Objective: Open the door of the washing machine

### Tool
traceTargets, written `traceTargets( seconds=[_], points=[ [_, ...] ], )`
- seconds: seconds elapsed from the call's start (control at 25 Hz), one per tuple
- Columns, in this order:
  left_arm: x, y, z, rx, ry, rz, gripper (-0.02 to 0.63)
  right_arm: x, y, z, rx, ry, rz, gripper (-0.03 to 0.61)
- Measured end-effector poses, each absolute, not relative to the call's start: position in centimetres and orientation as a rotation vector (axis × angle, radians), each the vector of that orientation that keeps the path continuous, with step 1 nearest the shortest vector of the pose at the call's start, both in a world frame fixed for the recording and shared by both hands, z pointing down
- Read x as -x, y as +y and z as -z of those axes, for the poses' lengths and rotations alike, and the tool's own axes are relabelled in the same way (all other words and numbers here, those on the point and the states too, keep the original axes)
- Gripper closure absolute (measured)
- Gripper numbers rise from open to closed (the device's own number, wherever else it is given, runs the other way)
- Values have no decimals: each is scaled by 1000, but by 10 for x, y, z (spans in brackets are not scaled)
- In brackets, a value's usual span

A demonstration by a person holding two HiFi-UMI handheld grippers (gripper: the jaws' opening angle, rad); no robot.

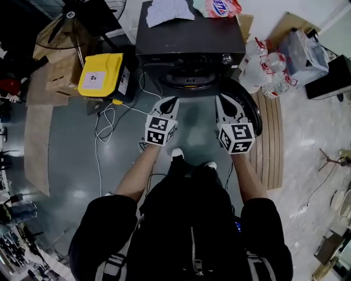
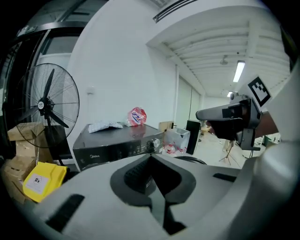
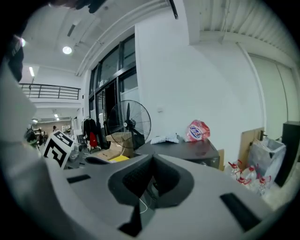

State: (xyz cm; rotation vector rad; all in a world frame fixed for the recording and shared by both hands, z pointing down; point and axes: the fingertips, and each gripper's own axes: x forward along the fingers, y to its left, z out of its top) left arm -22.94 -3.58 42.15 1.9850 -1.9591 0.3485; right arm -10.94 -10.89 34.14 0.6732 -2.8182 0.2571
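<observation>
A black front-loading washing machine [image 1: 189, 44] stands ahead of me, with its drum mouth [image 1: 189, 78] uncovered. The round dark door [image 1: 249, 110] hangs swung out to the right. My left gripper [image 1: 173, 100] is shut and empty, raised in front of the drum mouth and apart from the machine. My right gripper [image 1: 219, 99] is also shut and empty, just left of the open door's rim. In the left gripper view the jaws [image 2: 151, 157] meet below the machine's control panel [image 2: 117, 143]. The right gripper view shows its own jaws [image 3: 152, 157] together, with the machine's top [image 3: 187, 150] behind.
A yellow case [image 1: 100, 74] and cardboard boxes [image 1: 60, 71] sit left of the machine, with a standing fan [image 2: 44, 105] behind. White cable [image 1: 104, 126] trails on the floor. A red-white bag [image 1: 222, 6] lies on the machine's top. Bottle packs [image 1: 269, 71] and wooden boards [image 1: 271, 137] are at right.
</observation>
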Motion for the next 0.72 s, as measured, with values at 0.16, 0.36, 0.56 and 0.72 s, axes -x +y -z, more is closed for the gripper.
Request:
traceTargets(
  seconds=[0.16, 0.36, 0.56, 0.72],
  points=[
    [257, -20, -392, -1993, -1998, -318, 612, 135, -96, -318, -650, -2859, -208, 577],
    [272, -5, -363, -2010, -2034, -284, 612, 146, -83, -301, -636, -2892, -171, 577],
    [280, 3, -349, -2023, -2053, -262, 612, 154, -72, -297, -614, -2896, -139, 577],
    [282, 5, -346, -2045, -2044, -275, 612, 160, -67, -296, -619, -2895, -129, 577]
  ],
)
